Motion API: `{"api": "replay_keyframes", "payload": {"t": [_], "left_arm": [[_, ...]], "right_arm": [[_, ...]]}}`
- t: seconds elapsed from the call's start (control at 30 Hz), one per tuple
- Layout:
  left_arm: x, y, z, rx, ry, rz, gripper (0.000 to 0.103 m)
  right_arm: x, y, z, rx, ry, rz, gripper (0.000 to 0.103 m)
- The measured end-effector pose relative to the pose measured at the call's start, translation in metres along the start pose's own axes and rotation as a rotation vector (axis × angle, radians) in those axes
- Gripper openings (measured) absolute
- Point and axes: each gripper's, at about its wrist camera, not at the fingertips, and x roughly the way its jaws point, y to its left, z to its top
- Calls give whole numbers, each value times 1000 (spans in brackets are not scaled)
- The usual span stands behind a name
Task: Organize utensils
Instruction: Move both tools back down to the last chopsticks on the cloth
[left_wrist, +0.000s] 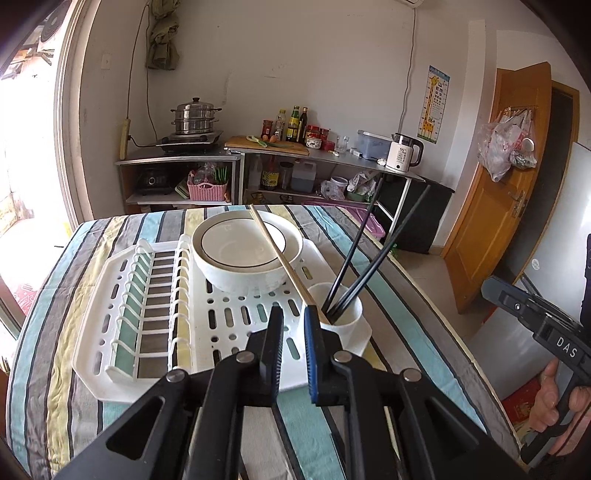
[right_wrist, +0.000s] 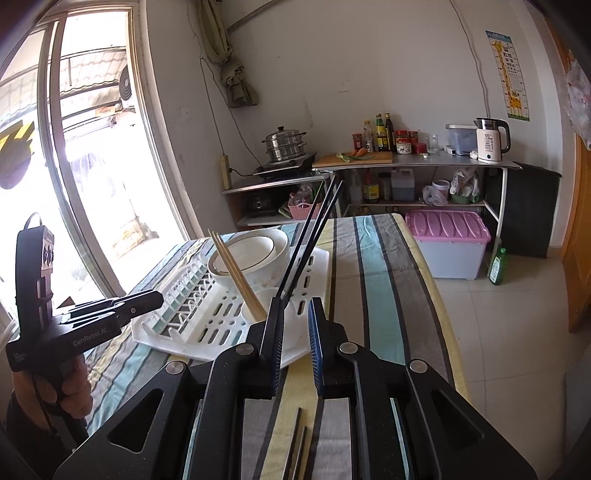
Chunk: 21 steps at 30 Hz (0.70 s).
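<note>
Left wrist: slotted white plastic rack (left_wrist: 221, 325).

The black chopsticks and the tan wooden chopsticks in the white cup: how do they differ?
The black chopsticks are dark and lean right, away from the white bowl. The tan wooden chopsticks are pale and lean left, crossing the bowl's rim. Both pairs stand in the white cup on the white drying rack.

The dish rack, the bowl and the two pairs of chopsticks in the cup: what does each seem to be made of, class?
Dish rack: white moulded plastic, going by its slots and thin ribs. Bowl: probably glazed ceramic, glossy white with a dark rim line. Tan chopsticks: matte, likely wood or bamboo. Black chopsticks: smooth and dark; plastic or lacquered wood, unclear which.
</note>
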Motion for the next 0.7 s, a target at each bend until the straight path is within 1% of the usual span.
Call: {"api": "replay_keyframes", "payload": {"t": [0.2, 0.33, 0.53, 0.7], "left_arm": [[-31, -9, -41, 18, 1, -12, 12], [-49, -12, -66, 6, -1, -30, 12], [-62, -16, -105, 5, 32, -29, 12], [-69, -16, -123, -7, 56, -36, 12]], "right_arm": [[-27, 6, -36, -11, 17, 2, 14], [-38, 8, -60, -13, 43, 1, 14], [-47, 9, -88, -2, 88, -1, 14], [-51, 12, -102, -3, 115, 0, 14]]}}
